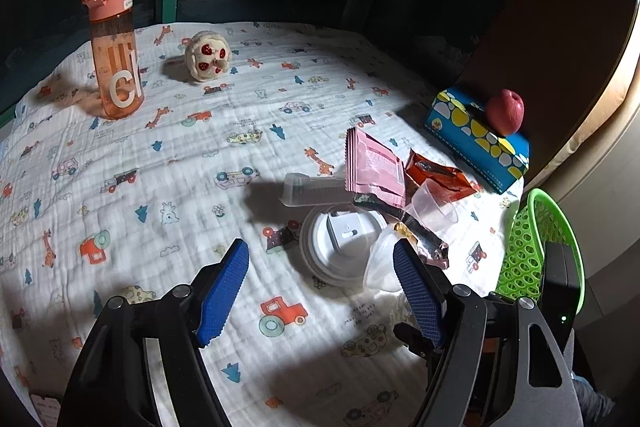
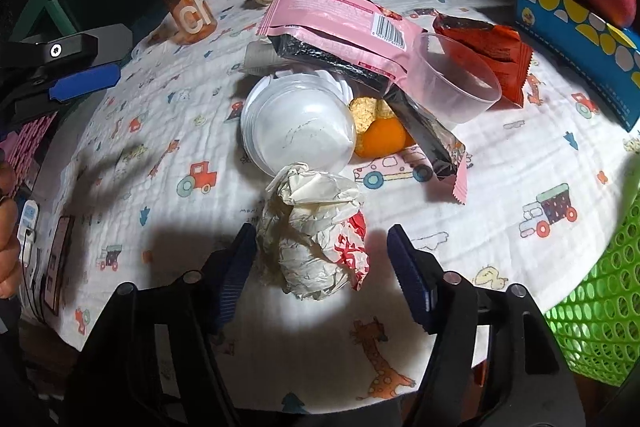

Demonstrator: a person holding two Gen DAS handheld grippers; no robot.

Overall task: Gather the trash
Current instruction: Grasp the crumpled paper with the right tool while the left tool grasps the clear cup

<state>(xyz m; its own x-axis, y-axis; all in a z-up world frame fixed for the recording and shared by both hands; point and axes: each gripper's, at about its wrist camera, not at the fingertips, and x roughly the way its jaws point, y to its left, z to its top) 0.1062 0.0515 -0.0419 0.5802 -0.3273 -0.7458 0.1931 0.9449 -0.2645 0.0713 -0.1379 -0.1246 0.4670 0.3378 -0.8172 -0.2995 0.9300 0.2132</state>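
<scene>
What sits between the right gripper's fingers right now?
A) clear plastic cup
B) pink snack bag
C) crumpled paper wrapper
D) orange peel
C: in the right wrist view the crumpled paper wrapper lies on the cloth between the right gripper fingers, a gap showing on the right side.

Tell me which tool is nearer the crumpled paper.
Right. The right tool straddles the crumpled paper, which sits between its open fingers. The left tool hovers off to the side, over the cloth beside the white lid.
</scene>
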